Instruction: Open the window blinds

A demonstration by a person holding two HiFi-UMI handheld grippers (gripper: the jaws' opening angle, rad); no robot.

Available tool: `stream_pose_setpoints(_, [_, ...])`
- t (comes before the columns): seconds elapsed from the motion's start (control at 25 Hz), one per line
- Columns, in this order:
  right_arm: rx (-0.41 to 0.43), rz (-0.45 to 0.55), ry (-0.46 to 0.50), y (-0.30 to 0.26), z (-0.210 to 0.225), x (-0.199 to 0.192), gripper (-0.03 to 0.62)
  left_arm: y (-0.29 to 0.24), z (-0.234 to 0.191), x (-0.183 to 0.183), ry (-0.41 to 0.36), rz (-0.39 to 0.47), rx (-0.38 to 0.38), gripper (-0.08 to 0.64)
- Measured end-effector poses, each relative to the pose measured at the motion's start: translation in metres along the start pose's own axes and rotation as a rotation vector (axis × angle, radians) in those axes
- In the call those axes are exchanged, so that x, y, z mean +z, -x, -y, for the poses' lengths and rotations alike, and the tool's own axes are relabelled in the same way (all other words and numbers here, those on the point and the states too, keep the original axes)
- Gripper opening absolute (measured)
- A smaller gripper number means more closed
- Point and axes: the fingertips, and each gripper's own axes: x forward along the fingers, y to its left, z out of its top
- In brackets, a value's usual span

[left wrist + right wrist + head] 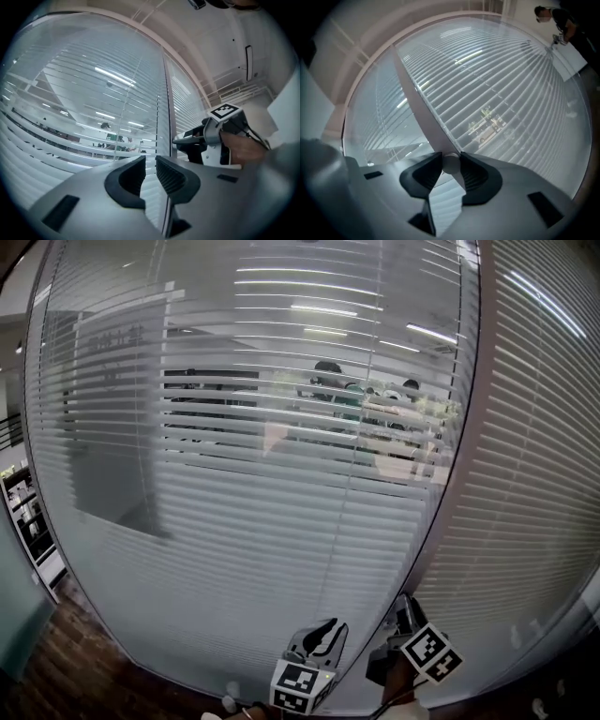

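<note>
White horizontal window blinds (pixel 244 474) hang behind glass, slats part tilted, so the room beyond shows through in bands. A pale window post (pixel 448 474) splits two panes. In the right gripper view my right gripper (pixel 451 162) is shut on a small whitish round knob (pixel 451 165) on that post (pixel 417 103). In the head view the right gripper (pixel 401 607) touches the post low down. My left gripper (pixel 328 629) hangs just left of it, before the blinds (pixel 93 93). The left gripper (pixel 150 164) holds nothing, its jaws almost together.
Dark wood floor (pixel 56 662) runs along the foot of the glass, with a shelf unit (pixel 28 521) at far left. People (pixel 328 381) sit behind the blinds. A hand (pixel 243 147) holds the right gripper (pixel 180 139). A person (pixel 553 18) stands at the upper right.
</note>
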Motion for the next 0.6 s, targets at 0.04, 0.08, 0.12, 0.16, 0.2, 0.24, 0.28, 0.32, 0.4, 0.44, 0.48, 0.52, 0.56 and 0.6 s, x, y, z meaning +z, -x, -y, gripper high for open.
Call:
stream_pose_setpoints(0.04, [0.003,0.006,-0.037,0.001,0.000,0.000,0.130,0.002,-0.001,0.001,0.006,0.003,0.001,0.058])
stream_pose_setpoints(0.08, [0.005,0.011,-0.059,0.002,-0.001,0.000,0.130,0.005,-0.003,0.002,0.012,0.006,0.003,0.058])
stream_pose_setpoints(0.12, [0.007,0.014,-0.056,0.002,-0.001,0.000,0.130,0.006,-0.004,0.003,0.016,0.008,0.005,0.058])
stream_pose_setpoints(0.16, [0.008,0.017,-0.031,0.001,-0.002,0.000,0.130,0.007,-0.006,0.004,0.018,0.010,0.007,0.057])
stream_pose_setpoints(0.2, [0.010,0.020,0.007,0.000,-0.002,0.000,0.130,0.007,-0.007,0.005,0.019,0.011,0.010,0.057])
stream_pose_setpoints(0.24, [0.013,0.021,0.051,-0.001,-0.002,0.000,0.130,0.007,-0.008,0.006,0.017,0.011,0.011,0.057])
stream_pose_setpoints(0.28, [0.013,0.020,0.100,-0.002,-0.002,-0.001,0.131,0.007,-0.009,0.005,0.013,0.010,0.012,0.057])
stream_pose_setpoints(0.32, [0.009,0.015,0.151,-0.002,-0.001,-0.002,0.132,0.008,-0.009,0.004,0.008,0.006,0.012,0.057])
stream_pose_setpoints(0.4, [-0.005,-0.010,0.254,0.000,-0.001,-0.003,0.131,0.009,-0.009,0.002,0.004,-0.013,0.010,0.057])
stream_pose_setpoints(0.44, [-0.012,-0.025,0.308,0.000,-0.002,-0.005,0.132,0.009,-0.009,0.001,0.004,-0.024,0.012,0.057])
stream_pose_setpoints(0.48, [-0.017,-0.041,0.365,0.000,-0.002,-0.006,0.132,0.009,-0.010,0.001,0.006,-0.034,0.015,0.057])
stream_pose_setpoints(0.52, [-0.023,-0.055,0.427,0.000,-0.002,-0.008,0.131,0.009,-0.010,0.001,0.008,-0.040,0.018,0.057])
stream_pose_setpoints(0.56, [-0.029,-0.067,0.493,0.000,-0.002,-0.009,0.130,0.009,-0.010,0.002,0.010,-0.042,0.021,0.057])
stream_pose_setpoints(0.6, [-0.038,-0.076,0.561,0.000,-0.002,-0.010,0.130,0.008,-0.010,0.003,0.012,-0.041,0.024,0.057])
